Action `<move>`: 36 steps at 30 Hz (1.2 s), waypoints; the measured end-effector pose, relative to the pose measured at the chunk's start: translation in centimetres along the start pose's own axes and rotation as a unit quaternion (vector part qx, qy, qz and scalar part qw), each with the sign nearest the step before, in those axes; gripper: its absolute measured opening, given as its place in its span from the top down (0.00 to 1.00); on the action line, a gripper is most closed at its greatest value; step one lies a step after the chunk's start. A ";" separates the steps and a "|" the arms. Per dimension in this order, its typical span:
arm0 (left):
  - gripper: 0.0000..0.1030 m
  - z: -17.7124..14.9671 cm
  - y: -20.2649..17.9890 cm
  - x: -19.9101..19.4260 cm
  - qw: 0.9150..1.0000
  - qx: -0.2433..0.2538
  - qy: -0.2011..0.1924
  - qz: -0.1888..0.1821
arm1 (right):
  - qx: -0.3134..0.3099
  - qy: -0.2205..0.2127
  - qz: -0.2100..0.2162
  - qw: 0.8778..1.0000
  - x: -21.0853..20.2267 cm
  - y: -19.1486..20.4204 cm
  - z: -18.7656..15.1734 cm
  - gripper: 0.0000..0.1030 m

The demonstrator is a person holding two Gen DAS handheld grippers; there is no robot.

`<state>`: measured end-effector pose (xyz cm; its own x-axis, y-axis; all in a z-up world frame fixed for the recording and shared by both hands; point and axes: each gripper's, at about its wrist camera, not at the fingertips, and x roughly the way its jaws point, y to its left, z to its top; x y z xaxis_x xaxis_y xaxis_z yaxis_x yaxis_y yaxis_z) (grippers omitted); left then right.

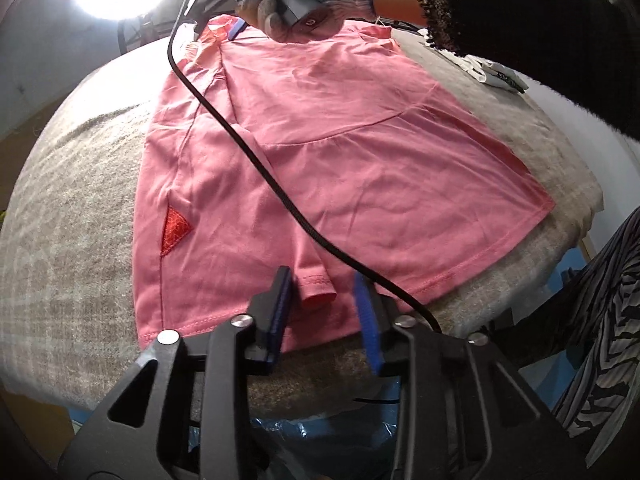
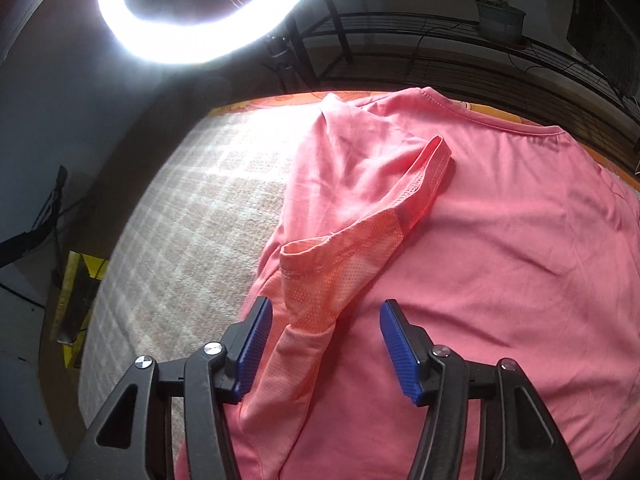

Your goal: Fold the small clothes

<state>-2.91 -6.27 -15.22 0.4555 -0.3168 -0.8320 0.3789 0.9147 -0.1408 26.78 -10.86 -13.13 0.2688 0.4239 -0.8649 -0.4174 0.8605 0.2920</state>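
Note:
A small pink T-shirt (image 1: 340, 148) lies flat on a beige checked cloth (image 1: 72, 208); a red triangle patch (image 1: 174, 230) sits near its left side. One sleeve is folded in over the body (image 2: 360, 220). My left gripper (image 1: 324, 288) is open at the near hem, its blue pads (image 1: 368, 316) either side of a small folded piece of fabric (image 1: 318, 294). My right gripper (image 2: 324, 320) is open, its fingers either side of the folded sleeve's mesh part. It also shows in the left wrist view (image 1: 236, 30), held by a gloved hand at the shirt's far end.
A black cable (image 1: 256, 152) runs across the shirt from the right gripper to the near edge. A bright ring light (image 2: 208, 12) stands beyond the table. A dark metal rack (image 2: 460, 52) with a potted plant (image 2: 500, 16) is behind. White items (image 1: 496, 74) lie at the far right.

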 end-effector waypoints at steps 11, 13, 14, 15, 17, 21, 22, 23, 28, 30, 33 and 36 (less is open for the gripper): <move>0.97 0.3 1.4 -1.0 0.999 -0.030 -0.015 -0.022 | -0.004 0.007 0.007 1.000 0.7 0.0 0.0 0.47; 0.97 0.3 1.3 -1.3 0.999 -0.031 -0.018 -0.025 | -0.004 0.006 0.012 1.000 0.6 -0.1 0.1 0.47; 0.97 0.3 1.3 -1.4 0.999 -0.031 -0.018 -0.026 | -0.004 0.006 0.015 1.000 0.5 -0.1 0.2 0.46; 0.97 0.3 1.2 -1.4 0.999 -0.031 -0.018 -0.028 | -0.003 0.006 0.016 1.000 0.4 -0.2 0.2 0.45; 0.97 0.3 1.1 -1.4 0.999 -0.029 -0.017 -0.027 | -0.005 0.007 0.012 1.000 0.5 -0.1 0.3 0.44; 0.97 0.2 1.0 -1.5 0.999 -0.023 -0.016 -0.026 | -0.019 0.014 -0.018 1.000 1.3 0.6 0.3 0.56; 0.97 0.2 1.0 -1.6 0.999 -0.023 -0.017 -0.027 | -0.024 0.014 -0.026 0.999 1.3 0.8 0.3 0.62; 0.97 0.2 1.1 -1.6 0.999 -0.024 -0.017 -0.028 | -0.028 0.015 -0.028 0.999 1.3 0.9 0.3 0.72; 0.98 0.5 0.9 -2.6 0.999 -0.022 -0.024 -0.037 | -0.020 0.006 0.003 1.000 0.4 0.2 0.3 0.96; 0.98 0.6 0.6 -3.4 0.998 -0.019 -0.028 -0.046 | -0.016 -0.003 0.017 1.000 -0.5 -0.4 0.1 1.00; 0.98 0.8 -0.4 -4.4 0.997 -0.010 -0.035 -0.066 | -0.009 -0.014 0.035 0.999 -2.0 -1.2 -0.2 1.00; 0.98 1.0 -1.5 -4.7 0.996 0.004 -0.038 -0.081 | -0.010 -0.028 0.042 0.999 -3.5 -2.0 -0.5 1.00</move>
<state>-4.78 -6.42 -10.53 0.4466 -0.4784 -0.7561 0.4591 0.8479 -0.2653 26.25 -14.22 -10.87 0.2802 0.5108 -0.8128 -0.4575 0.8154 0.3548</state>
